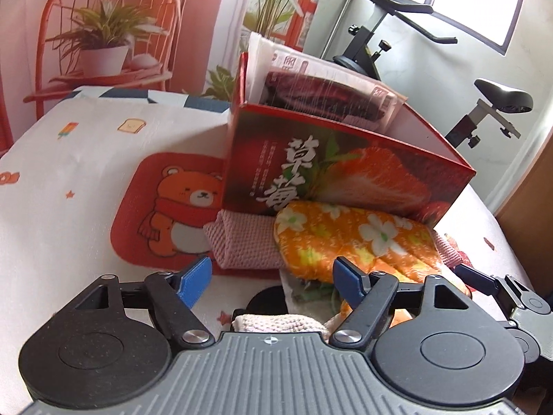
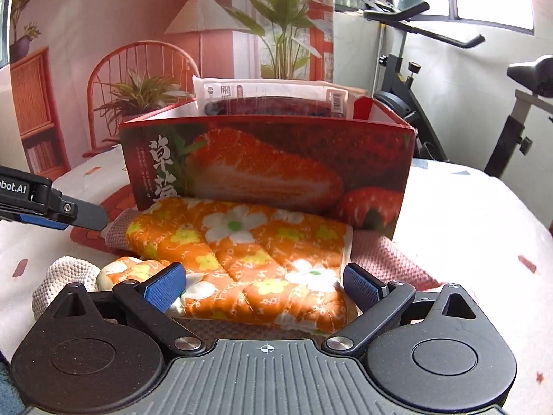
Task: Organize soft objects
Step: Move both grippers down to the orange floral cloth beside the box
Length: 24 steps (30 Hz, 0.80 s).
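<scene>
The orange flowered cloth (image 2: 249,263) lies folded on the bed (image 2: 459,214), right against the front of the red strawberry box (image 2: 269,159). It sits on top of a pink towel (image 2: 383,252), so the soft things make 1 small pile near the box. I think the box is where they should go, because a clear bag with dark clothes (image 2: 273,105) already stands inside it.

The right tool (image 2: 264,288) is wide open. Its 2 blue fingers (image 2: 166,287) sit on each side of the near edge of the orange cloth, ready to pinch it, but it holds nothing yet.

The left tool (image 1: 273,278) is open too and holds nothing. It hangs near the left end of the pile, maybe to help lift. A cream knitted thing (image 2: 65,276) lies close by on the bed.
</scene>
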Each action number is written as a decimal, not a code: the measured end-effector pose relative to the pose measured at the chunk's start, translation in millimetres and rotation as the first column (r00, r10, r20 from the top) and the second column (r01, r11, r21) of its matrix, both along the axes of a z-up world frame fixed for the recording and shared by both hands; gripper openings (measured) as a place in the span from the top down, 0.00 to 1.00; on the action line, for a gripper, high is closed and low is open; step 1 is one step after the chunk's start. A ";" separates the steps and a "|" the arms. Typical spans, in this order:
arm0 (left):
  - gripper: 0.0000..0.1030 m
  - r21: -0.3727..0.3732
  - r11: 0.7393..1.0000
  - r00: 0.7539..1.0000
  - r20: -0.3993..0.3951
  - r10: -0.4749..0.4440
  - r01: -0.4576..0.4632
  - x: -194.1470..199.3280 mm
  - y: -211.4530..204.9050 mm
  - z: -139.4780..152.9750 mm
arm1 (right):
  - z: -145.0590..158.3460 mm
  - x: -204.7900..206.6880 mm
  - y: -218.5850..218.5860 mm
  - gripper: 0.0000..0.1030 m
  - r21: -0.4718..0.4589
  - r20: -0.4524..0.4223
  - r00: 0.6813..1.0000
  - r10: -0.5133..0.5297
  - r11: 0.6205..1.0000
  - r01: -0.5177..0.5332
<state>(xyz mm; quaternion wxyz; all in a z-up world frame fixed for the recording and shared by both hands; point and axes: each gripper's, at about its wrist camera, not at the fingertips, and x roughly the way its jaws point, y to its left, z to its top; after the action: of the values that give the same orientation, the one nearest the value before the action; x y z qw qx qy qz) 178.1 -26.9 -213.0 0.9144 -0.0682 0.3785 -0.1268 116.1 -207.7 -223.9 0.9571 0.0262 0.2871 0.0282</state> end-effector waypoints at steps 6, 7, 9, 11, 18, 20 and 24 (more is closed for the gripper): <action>0.25 -0.008 1.000 1.000 0.003 -0.013 0.013 -6.6 -5.6 -2.6 | -6.4 -3.4 -5.6 0.07 0.038 0.007 1.000 -0.020 0.999 0.019; 0.26 -0.006 1.000 1.000 0.003 -0.017 0.017 -6.2 -7.0 -3.2 | -7.5 -4.1 -5.7 0.07 0.042 0.008 1.000 -0.023 0.999 0.022; 0.26 -0.002 1.000 1.000 -0.001 -0.015 0.015 -6.1 -8.6 -5.0 | -8.9 -4.5 -6.3 0.07 0.043 0.012 1.000 -0.023 0.999 0.022; 0.27 -0.002 1.000 1.000 -0.011 -0.020 0.020 -5.2 -9.7 -5.9 | -9.0 -5.1 -7.0 0.07 0.041 0.012 1.000 -0.020 0.999 0.020; 0.28 0.009 1.000 1.000 -0.014 -0.021 0.021 -1.7 -11.8 -5.6 | -9.9 -5.5 -8.5 0.07 0.046 0.011 1.000 -0.014 0.999 0.013; 0.30 0.012 1.000 1.000 -0.014 -0.018 0.018 -2.5 -11.3 -5.7 | -10.6 -6.4 -8.9 0.07 0.051 0.014 1.000 -0.014 0.999 0.013; 0.30 0.008 1.000 1.000 -0.012 -0.004 0.004 -7.0 -8.1 -4.3 | -11.5 -8.5 -11.3 0.07 0.065 0.020 1.000 -0.010 0.998 0.009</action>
<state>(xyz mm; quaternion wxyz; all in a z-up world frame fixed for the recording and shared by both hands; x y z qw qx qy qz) 171.1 -35.0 -217.3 0.9120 -0.0645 0.3847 -0.1264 107.6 -219.0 -235.4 0.9588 0.0584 0.2762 0.0331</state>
